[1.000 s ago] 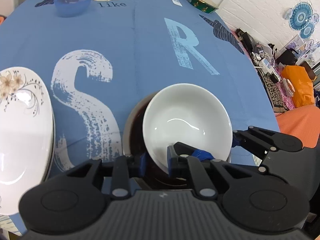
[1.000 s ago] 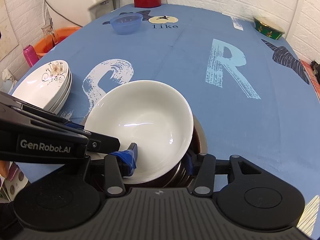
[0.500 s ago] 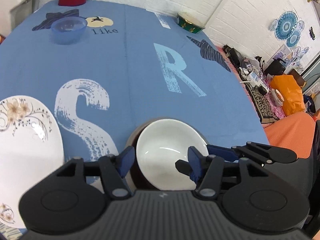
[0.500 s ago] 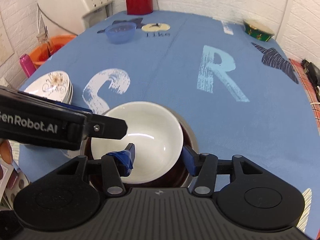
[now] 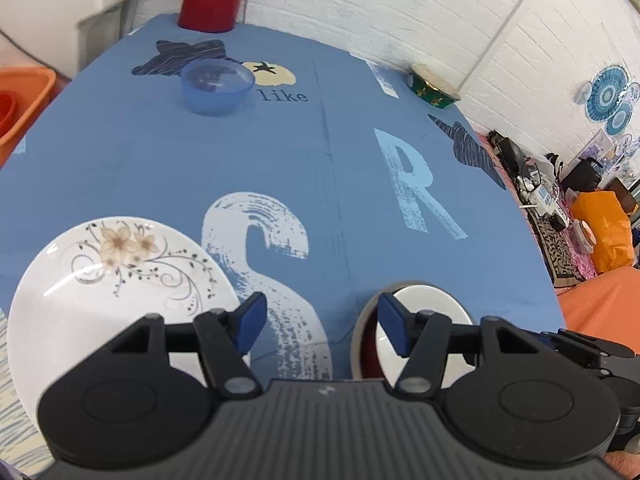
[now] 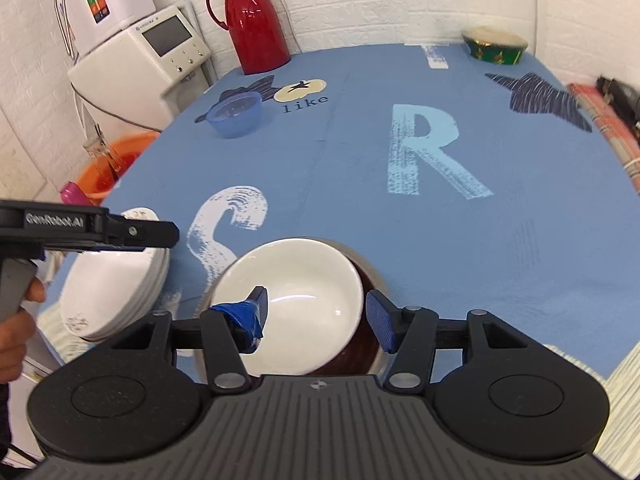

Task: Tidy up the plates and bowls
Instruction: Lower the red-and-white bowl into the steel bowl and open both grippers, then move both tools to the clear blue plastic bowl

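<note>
Since a second ago you have let go of the white bowl (image 6: 296, 280) with both tools and drawn them back and up; it now sits nested inside the dark brown bowl (image 6: 356, 354), leaning toward the left of it, near the front edge of the blue tablecloth (image 6: 360, 168). Your right gripper (image 6: 316, 312) hangs above it with jaws spread wide, touching nothing, its left fingertip wrapped in blue tape. Your left gripper (image 5: 318, 326) is also spread and empty, held over the printed white S between the nested bowls and the stack of floral plates (image 5: 116, 276) to their left. In the right wrist view that stack (image 6: 116, 276) lies just below your left tool, with your hand (image 6: 16, 332) on its grip at the frame edge. Far across the cloth stand a blue plastic bowl (image 6: 236, 114), a red jug (image 6: 256, 20) by the wall and a green patterned bowl (image 6: 496, 46) at the far right.
</note>
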